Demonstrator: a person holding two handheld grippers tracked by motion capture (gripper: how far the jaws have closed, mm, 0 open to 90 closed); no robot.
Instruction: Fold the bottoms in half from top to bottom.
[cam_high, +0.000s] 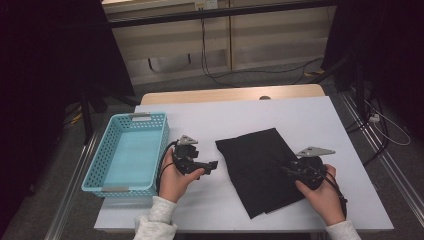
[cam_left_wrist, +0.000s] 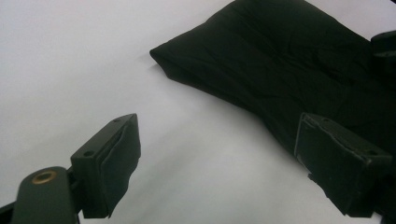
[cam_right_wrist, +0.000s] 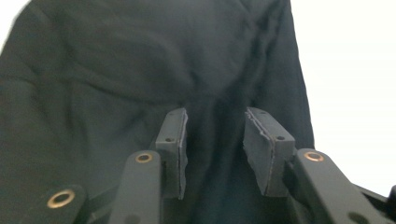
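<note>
A folded black cloth (cam_high: 255, 160) lies on the white table top (cam_high: 300, 115), right of centre. My right gripper (cam_high: 285, 170) hovers over the cloth's right edge, pointing left. In the right gripper view its jaws (cam_right_wrist: 215, 126) stand apart, with nothing pressed between the pads and the cloth (cam_right_wrist: 140, 60) spread beneath them. My left gripper (cam_high: 212, 165) sits just left of the cloth, pointing at it. Its jaws (cam_left_wrist: 219, 140) are wide open over bare table, and the cloth's folded corner (cam_left_wrist: 280, 60) lies a short way ahead.
A light blue plastic basket (cam_high: 102, 150) stands empty at the table's left edge, close to my left hand. Beyond the far edge are a wooden strip, cables on the floor and dark curtains on both sides.
</note>
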